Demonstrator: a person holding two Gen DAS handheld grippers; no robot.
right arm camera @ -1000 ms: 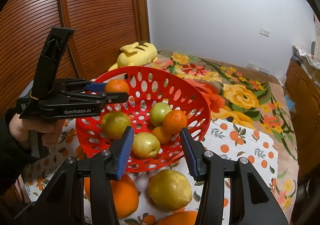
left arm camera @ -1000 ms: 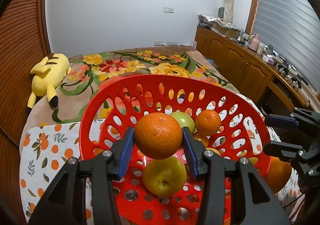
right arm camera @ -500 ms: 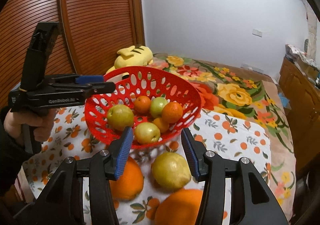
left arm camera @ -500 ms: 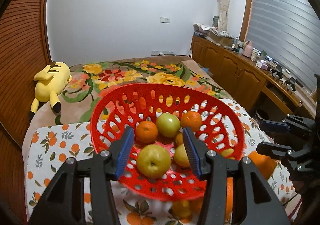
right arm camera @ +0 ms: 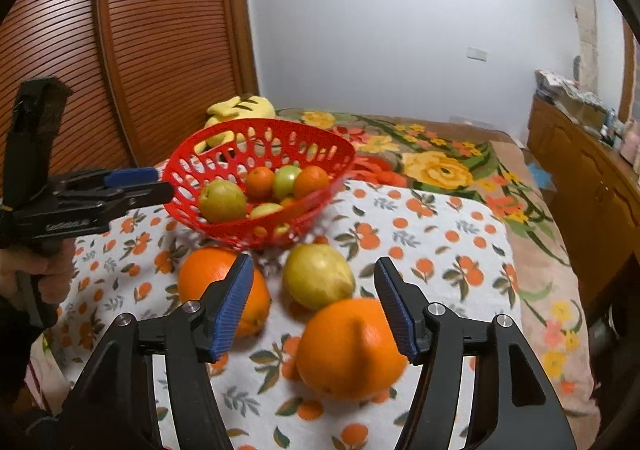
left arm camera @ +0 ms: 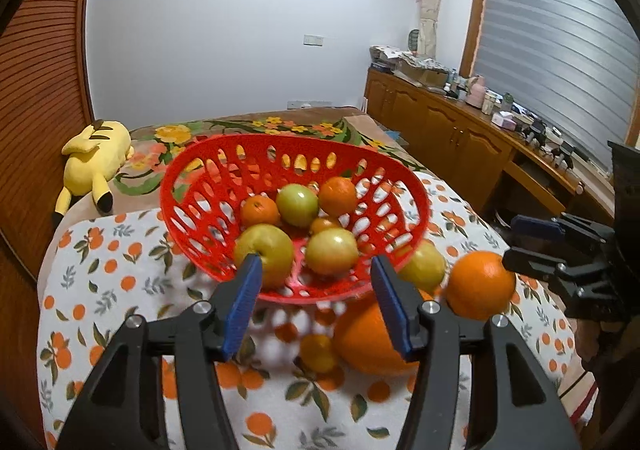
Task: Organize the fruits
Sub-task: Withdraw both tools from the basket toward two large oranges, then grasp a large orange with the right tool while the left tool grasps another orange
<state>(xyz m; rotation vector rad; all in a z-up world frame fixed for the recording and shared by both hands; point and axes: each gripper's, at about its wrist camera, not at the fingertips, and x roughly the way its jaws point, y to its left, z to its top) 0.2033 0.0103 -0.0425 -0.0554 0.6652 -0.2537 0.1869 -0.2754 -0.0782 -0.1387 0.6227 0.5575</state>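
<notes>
A red slotted basket (left arm camera: 200, 186) (right arm camera: 188, 174) stands on the orange-print cloth and holds several small oranges and green-yellow fruits, among them a small orange (left arm camera: 259, 210). My left gripper (left arm camera: 316, 282) is open and empty, just in front of the basket. My right gripper (right arm camera: 314, 290) is open and empty. It hovers above a large orange (right arm camera: 348, 350) with a yellow-green fruit (right arm camera: 318, 276) behind it and another large orange (right arm camera: 200, 274) to the left. These loose fruits also lie to the right of the basket in the left wrist view (left arm camera: 480, 284).
A yellow plush toy (left arm camera: 94, 166) lies on the floral bedspread (right arm camera: 436, 166) behind the cloth. A wooden sideboard (left arm camera: 460, 138) with clutter runs along the right. A slatted wooden door (right arm camera: 152, 42) stands at the left. A small yellow fruit (left arm camera: 318, 352) lies on the cloth.
My left gripper let go of the small orange into the basket and drew back toward the front. My right gripper also pulled back and rose, so the loose fruits now lie under it.
</notes>
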